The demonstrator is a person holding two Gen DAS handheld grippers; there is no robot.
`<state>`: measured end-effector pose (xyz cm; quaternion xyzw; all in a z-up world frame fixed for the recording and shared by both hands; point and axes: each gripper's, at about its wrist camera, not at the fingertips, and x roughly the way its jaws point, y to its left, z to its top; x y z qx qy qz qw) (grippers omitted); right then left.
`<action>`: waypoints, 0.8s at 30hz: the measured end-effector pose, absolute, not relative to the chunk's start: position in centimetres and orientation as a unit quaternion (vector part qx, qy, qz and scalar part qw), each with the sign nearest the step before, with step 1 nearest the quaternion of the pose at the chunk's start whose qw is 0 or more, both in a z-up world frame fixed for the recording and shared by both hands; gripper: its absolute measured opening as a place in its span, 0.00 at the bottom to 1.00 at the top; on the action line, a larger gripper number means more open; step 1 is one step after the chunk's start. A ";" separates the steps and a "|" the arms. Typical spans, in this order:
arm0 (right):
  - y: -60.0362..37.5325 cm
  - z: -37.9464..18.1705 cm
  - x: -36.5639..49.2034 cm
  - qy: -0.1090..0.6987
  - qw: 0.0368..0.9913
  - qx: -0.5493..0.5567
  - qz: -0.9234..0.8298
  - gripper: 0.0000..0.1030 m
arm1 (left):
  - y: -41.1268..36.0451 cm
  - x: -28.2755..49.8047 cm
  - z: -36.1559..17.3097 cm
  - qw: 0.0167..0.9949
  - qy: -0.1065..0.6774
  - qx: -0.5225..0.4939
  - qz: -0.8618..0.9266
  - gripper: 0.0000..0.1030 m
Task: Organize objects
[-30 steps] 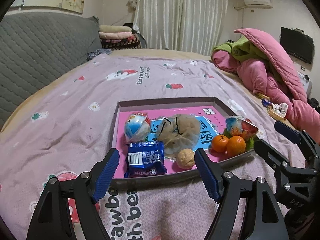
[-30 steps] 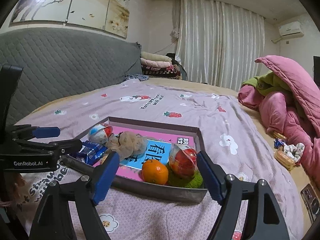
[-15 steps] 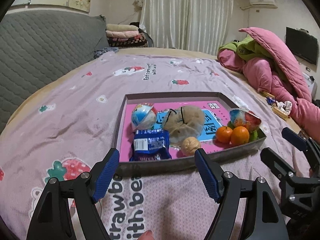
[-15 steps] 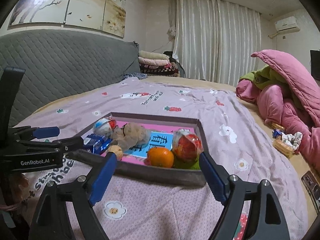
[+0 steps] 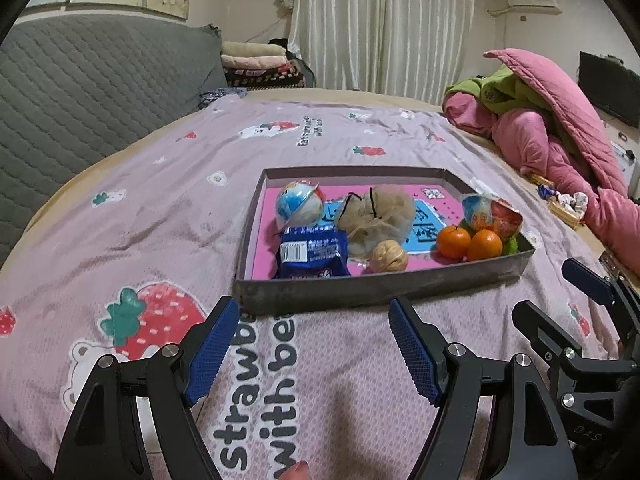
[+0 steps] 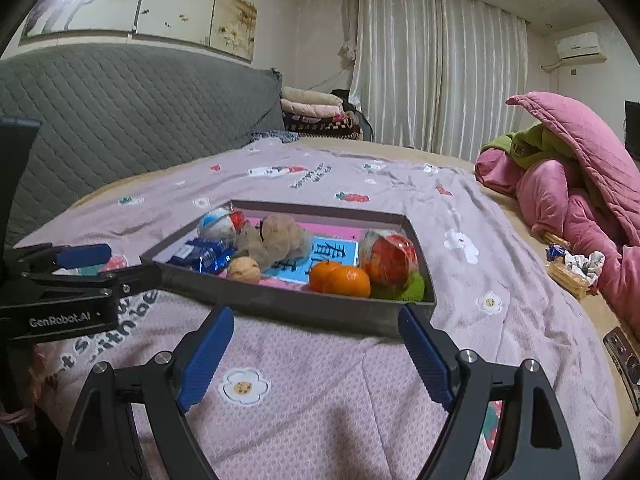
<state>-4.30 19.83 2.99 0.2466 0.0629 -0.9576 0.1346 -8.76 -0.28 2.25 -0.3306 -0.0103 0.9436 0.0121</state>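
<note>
A shallow grey tray (image 5: pixel 360 286) (image 6: pixel 304 304) with a pink floor lies on the bedspread. It holds a blue-white ball (image 5: pixel 299 205), a blue snack packet (image 5: pixel 310 253), a beige mesh pouf (image 5: pixel 376 216), a walnut (image 5: pixel 389 255), two tangerines (image 5: pixel 468 242) (image 6: pixel 340 278) and a wrapped red ball (image 5: pixel 494 214) (image 6: pixel 390 258). My left gripper (image 5: pixel 314 354) is open and empty, just short of the tray's near wall. My right gripper (image 6: pixel 316 356) is open and empty, also short of the tray; it shows at the right in the left wrist view (image 5: pixel 560 308).
A pink quilt heap (image 5: pixel 560 132) (image 6: pixel 580 184) lies at the right. A small basket with wrapped bits (image 6: pixel 572 270) sits beside it. A grey padded headboard (image 5: pixel 80 92) stands at the left, with folded blankets (image 6: pixel 316 114) at the back.
Both grippers have drawn back from the tray, which now sits farther ahead of the fingers. Both stay open and the tray's contents have not moved.
</note>
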 end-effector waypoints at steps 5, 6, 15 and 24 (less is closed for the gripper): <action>19.7 2.4 -4.0 0.067 0.131 0.257 -0.955 0.81 | -0.4 -8.3 1.8 0.010 -0.007 -0.334 0.942 0.76; 19.7 2.3 -4.0 0.066 0.131 0.258 -0.955 0.81 | -0.4 -8.2 1.7 0.010 -0.006 -0.335 0.942 0.76; 19.6 1.6 -3.1 0.065 0.130 0.267 -0.953 0.81 | -0.3 -7.4 0.8 0.012 -0.005 -0.347 0.938 0.76; 19.9 0.8 -2.6 0.050 0.133 0.282 -0.949 0.82 | 0.2 -6.9 -0.1 0.022 -0.004 -0.358 0.933 0.76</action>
